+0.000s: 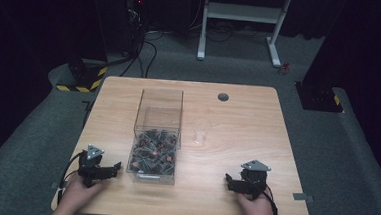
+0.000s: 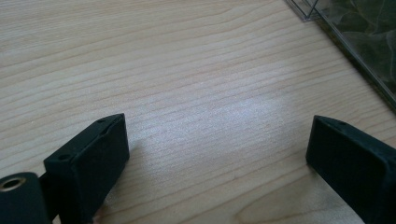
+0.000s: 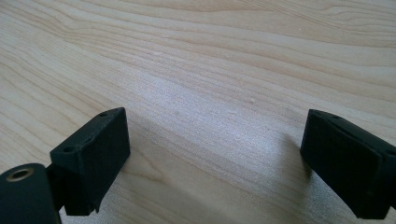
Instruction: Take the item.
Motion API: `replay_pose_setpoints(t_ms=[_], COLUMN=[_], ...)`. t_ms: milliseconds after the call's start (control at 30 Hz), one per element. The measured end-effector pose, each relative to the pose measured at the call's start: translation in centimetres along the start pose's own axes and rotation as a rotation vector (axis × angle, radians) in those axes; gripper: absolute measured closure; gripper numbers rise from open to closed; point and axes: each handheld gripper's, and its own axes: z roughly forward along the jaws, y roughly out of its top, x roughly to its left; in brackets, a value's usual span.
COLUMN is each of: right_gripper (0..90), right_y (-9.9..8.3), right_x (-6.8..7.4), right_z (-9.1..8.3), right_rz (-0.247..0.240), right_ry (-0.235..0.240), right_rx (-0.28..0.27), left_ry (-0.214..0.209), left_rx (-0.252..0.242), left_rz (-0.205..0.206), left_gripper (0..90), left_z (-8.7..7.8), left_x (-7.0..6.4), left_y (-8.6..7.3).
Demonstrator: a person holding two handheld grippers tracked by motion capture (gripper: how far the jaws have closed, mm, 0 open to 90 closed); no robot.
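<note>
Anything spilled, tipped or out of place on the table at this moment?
Nothing stands out. The clear box stands upright with its small dark items inside, the clear cup stands upright beside it, and both grippers, left and right, rest open on the table.

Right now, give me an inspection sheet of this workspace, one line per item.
Surface: wooden table, bare around both claws, grommet hole near the far edge.
Job's things: clear box holding small dark pieces; clear cup upright beside it.
Clutter: nothing seen.
Grippers: left claw open, empty, near the box; right claw open, empty, over bare wood.
Cables: each claw trails one toward the near edge; more on the floor behind.
Surroundings: grey carpet, white desk frame, dark stands.
</note>
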Motion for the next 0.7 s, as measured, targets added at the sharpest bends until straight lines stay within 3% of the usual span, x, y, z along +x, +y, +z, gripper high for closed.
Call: replay_pose_setpoints(t_ms=[700], right_gripper=[8.2], right_y=[0.01], right_x=[-0.02], right_z=[0.0], right_rz=[-0.002], right_ry=[0.002], right_rx=[0.0], left_ry=[0.0], left_rx=[0.0], left_rz=[0.001], left_gripper=[6.2], left_z=[0.0], left_x=[0.0], left_y=[0.0])
